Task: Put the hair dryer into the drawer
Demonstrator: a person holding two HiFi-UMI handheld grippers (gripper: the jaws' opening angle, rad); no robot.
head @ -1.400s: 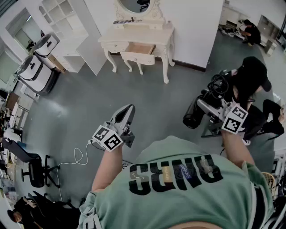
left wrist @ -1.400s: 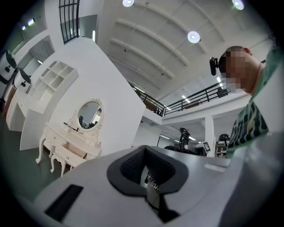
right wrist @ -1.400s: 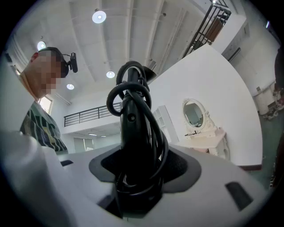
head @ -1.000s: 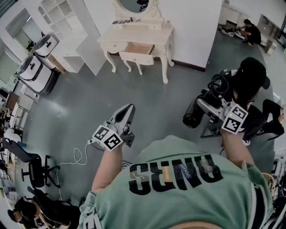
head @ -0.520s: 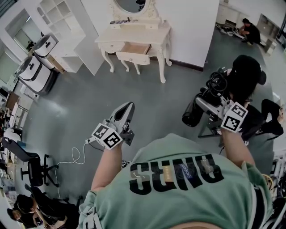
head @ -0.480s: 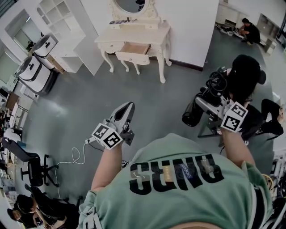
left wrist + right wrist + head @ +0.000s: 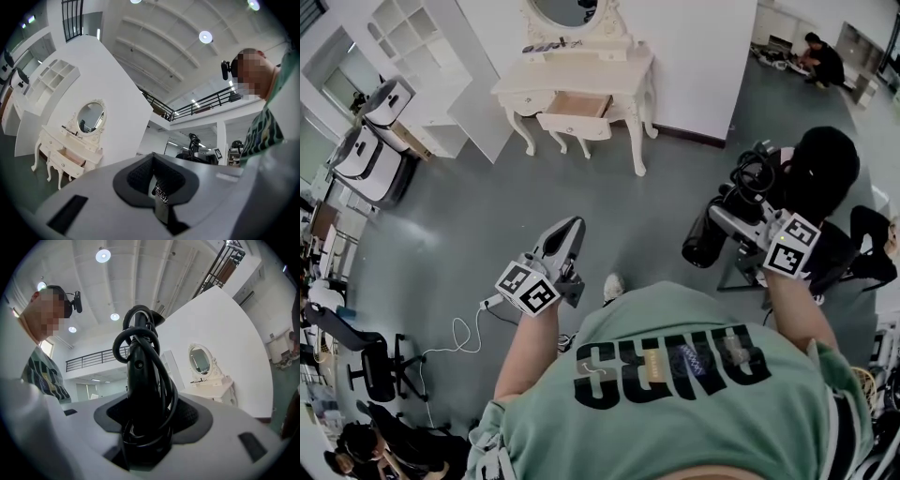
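Standing between the right tongs (image 7: 150,422) is the hair dryer (image 7: 139,363).

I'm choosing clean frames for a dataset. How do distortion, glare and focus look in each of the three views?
Head view: evenly lit and sharp, though the fisheye bends the dressing table. Left gripper view: dark round vignette, and the ceiling lamp is blown out to white. Right gripper view: same vignette; the hair dryer is backlit, almost a black silhouette.

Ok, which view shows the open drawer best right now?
Head view: it looks down into the open drawer, showing its inside. The left gripper view shows it small, side-on; the right gripper view shows only the dressing table.
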